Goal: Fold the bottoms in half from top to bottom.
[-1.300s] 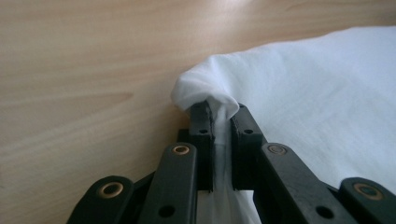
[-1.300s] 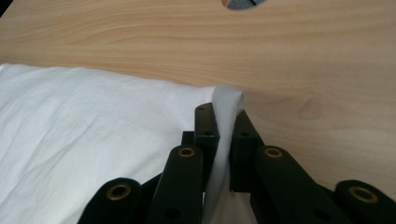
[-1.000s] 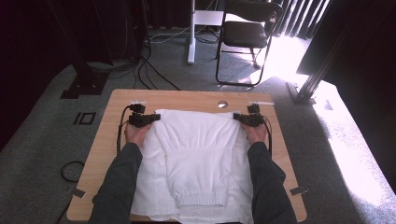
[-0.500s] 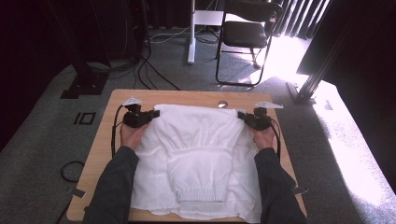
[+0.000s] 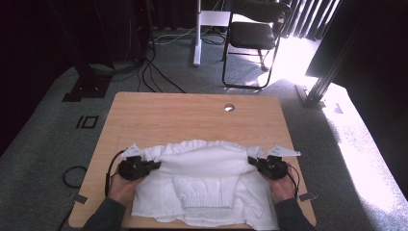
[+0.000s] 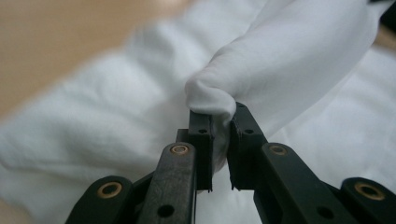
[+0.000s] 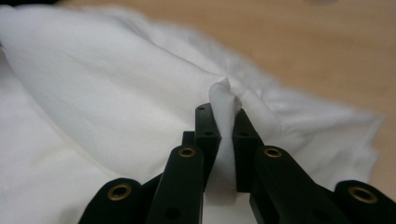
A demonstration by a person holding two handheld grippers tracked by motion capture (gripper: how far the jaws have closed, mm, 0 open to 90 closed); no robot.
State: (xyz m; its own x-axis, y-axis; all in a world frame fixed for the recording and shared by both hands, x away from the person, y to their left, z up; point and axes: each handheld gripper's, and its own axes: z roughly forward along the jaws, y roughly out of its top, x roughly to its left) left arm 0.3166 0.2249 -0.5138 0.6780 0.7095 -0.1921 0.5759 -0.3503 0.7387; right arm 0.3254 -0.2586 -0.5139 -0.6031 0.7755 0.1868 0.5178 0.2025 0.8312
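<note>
A white garment is spread on the near half of the counter, its top folded toward the near edge. Its left corner is pinched in the left claw, with cloth bunched between the nearly closed jaws. Its right corner is clamped in the right claw, which is closed on a thin fold.
</note>
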